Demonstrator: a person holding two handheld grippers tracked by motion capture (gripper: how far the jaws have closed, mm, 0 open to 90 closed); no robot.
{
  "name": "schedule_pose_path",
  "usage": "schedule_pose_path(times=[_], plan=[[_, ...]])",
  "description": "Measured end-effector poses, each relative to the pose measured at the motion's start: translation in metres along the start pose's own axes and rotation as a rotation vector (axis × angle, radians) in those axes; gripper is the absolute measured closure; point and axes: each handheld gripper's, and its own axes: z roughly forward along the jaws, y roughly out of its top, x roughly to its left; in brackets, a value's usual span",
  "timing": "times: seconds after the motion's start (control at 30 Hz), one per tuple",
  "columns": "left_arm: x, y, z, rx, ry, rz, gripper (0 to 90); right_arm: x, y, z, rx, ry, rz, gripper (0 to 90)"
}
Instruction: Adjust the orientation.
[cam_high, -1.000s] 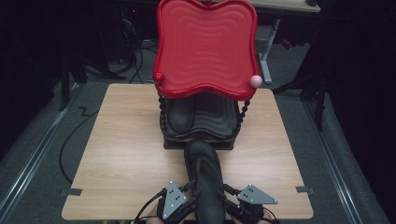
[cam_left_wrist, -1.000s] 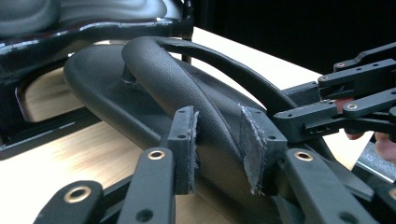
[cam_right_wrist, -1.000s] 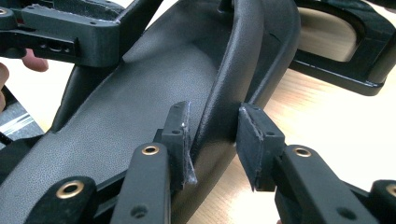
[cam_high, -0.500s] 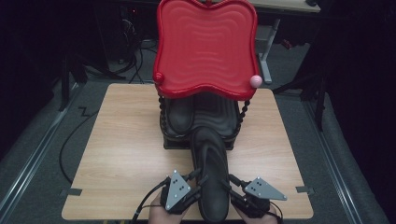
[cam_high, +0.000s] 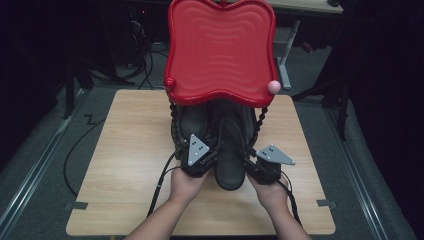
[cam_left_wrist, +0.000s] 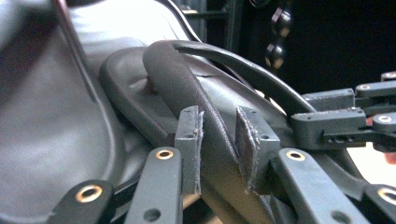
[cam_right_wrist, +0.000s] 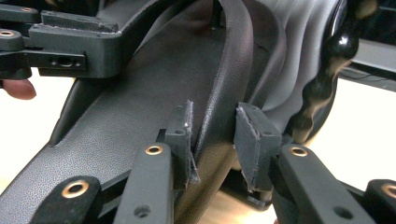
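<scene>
At the near side of the wooden table (cam_high: 125, 150), under the red tray (cam_high: 220, 50), the left gripper (cam_high: 206, 156) and right gripper (cam_high: 250, 162), jaws just closing, each pinch a rim of the dark boot (cam_high: 230, 155), likely sliding it onto the rack beside the other boot (cam_high: 192, 122), which next calls for an even push forward.

The high view looks forward and down on my table (cam_high: 125, 165) from above my side; my forearms enter at its bottom edge. The left gripper view rides on my left gripper (cam_left_wrist: 219, 140) and looks along its jaws, very close to the edge of the dark shoe (cam_left_wrist: 187, 84). The right gripper view rides on my right gripper (cam_right_wrist: 215, 135), equally close to the shoe's opposite edge. Both gripper views share the shoe, and each shows the other gripper beyond it.
</scene>
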Motion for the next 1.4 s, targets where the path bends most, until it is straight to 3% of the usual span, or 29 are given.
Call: schedule_pose_path(times=[0.23, 0.27, 0.33, 0.47, 0.6, 0.67, 0.73, 0.77, 0.8, 0.87, 0.97, 1.07, 1.17, 1.23, 1.4], plan=[[0.007, 0.003, 0.012, -0.005, 0.033, 0.004, 71.7, -0.003, 0.007, 0.016, -0.012, -0.038, 0.034, 69.1], [0.007, 0.004, 0.017, -0.001, 0.042, 0.006, 71.2, -0.005, 0.010, 0.019, -0.014, -0.058, 0.066, 69.3], [0.005, 0.005, 0.018, -0.004, 0.055, 0.009, 71.0, -0.005, 0.011, 0.021, -0.014, -0.074, 0.072, 69.7], [0.006, 0.007, 0.016, -0.002, 0.051, -0.031, 64.8, -0.005, 0.014, 0.024, -0.011, -0.104, 0.070, 71.1], [-0.009, 0.003, -0.001, -0.002, 0.050, 0.005, 58.0, -0.003, 0.016, 0.025, -0.007, -0.119, 0.069, 71.2], [-0.024, -0.007, -0.021, -0.004, 0.037, -0.005, 53.8, -0.003, 0.015, 0.025, -0.006, -0.122, 0.064, 71.3], [-0.031, -0.012, -0.027, 0.006, 0.026, -0.003, 52.9, -0.003, 0.016, 0.025, -0.006, -0.121, 0.065, 71.3], [-0.039, -0.019, -0.035, 0.015, 0.025, 0.014, 51.6, -0.003, 0.016, 0.025, -0.006, -0.120, 0.065, 71.3], [-0.045, -0.025, -0.042, 0.012, 0.024, 0.018, 52.8, -0.003, 0.016, 0.025, -0.003, -0.120, 0.066, 71.3], [-0.055, -0.036, -0.052, 0.011, -0.009, 0.024, 65.6, -0.003, 0.016, 0.025, -0.005, -0.121, 0.065, 71.3], [-0.072, -0.052, -0.056, 0.050, -0.033, 0.026, 89.8, -0.002, 0.016, 0.026, -0.004, -0.126, 0.065, 71.4], [-0.085, -0.062, -0.047, 0.074, -0.031, 0.036, 90.0, -0.002, 0.016, 0.026, -0.005, -0.130, 0.065, 71.5], [-0.088, -0.065, -0.041, 0.074, -0.013, 0.052, 90.0, -0.002, 0.016, 0.026, -0.006, -0.131, 0.068, 71.4], [-0.086, -0.065, -0.037, 0.081, -0.005, 0.033, 90.0, -0.002, 0.016, 0.026, -0.007, -0.131, 0.069, 71.4], [-0.078, -0.065, -0.031, 0.087, 0.027, 0.053, 90.0, -0.001, 0.016, 0.026, -0.015, -0.132, 0.062, 71.0]])
